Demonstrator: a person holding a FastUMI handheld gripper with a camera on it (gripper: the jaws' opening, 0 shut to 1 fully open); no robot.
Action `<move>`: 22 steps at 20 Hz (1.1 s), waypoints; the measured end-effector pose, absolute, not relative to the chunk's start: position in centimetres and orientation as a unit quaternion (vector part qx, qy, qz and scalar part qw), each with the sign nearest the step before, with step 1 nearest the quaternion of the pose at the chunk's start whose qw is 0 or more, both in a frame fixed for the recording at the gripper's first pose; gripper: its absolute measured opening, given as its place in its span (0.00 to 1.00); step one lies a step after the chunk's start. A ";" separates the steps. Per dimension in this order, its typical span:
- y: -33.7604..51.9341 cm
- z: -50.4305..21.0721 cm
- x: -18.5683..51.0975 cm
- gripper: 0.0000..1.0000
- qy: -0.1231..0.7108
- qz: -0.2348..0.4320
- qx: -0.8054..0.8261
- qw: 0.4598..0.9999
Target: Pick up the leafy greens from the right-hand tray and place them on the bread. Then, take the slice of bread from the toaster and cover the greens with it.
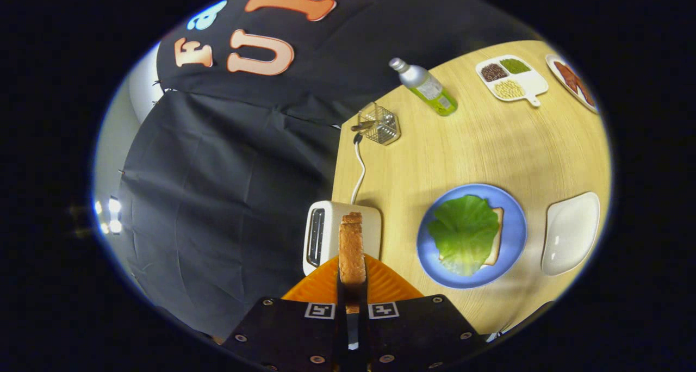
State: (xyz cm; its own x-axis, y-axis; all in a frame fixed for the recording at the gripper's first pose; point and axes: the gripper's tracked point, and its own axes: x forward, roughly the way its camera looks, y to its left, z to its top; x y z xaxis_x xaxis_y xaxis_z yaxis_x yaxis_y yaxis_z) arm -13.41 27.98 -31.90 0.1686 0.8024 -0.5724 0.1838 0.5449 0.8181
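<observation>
- The gripper (pixel 352 271) is closed narrow on a slice of toast (pixel 352 247), both fingers pressing its flat sides, so the slice stands on edge between them with its crust facing up.
- The toast is lifted clear of the white toaster (pixel 333 236), which sits on the table just beyond the fingers; one dark slot shows on its left side.
- A white cable (pixel 359 171) runs from the far side of the toaster toward the far edge of the wooden table (pixel 467 143).
- Right of the toaster, near the fingers, is a blue plate (pixel 514 233). On it lies a slice of bread (pixel 496 236), and a green lettuce leaf (pixel 463 233) lies over the bread, covering most of it; only the bread's right edge shows.
- Right of the plate, apart from it, is a white tray (pixel 571 233).
- Farther off, by the table's far left edge, stands a small wire basket (pixel 381 124) with a brown item inside that is too small to tell.
- Right of the basket lies a bottle (pixel 425 86) on its side, silver at the top with green liquid at the bottom.
- Farther right is a white divided dish (pixel 530 84) with brown, green and pale grains in separate compartments.
- Beyond it, at the far right, is a plate (pixel 557 62) carrying reddish-brown strips.
</observation>
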 end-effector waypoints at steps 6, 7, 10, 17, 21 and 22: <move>25.9 -39.2 -14.4 0.08 0.611 0.203 0.419 0.640; 25.4 -40.6 -14.7 0.08 0.617 0.195 0.413 0.641; 24.0 -44.4 -15.0 0.08 0.630 0.170 0.409 0.638; 22.9 -48.5 -15.9 0.08 0.650 0.140 0.383 0.641; 22.3 -49.0 -15.2 0.23 0.643 0.122 0.365 0.662; 21.6 -48.9 -15.3 0.36 0.644 0.116 0.351 0.670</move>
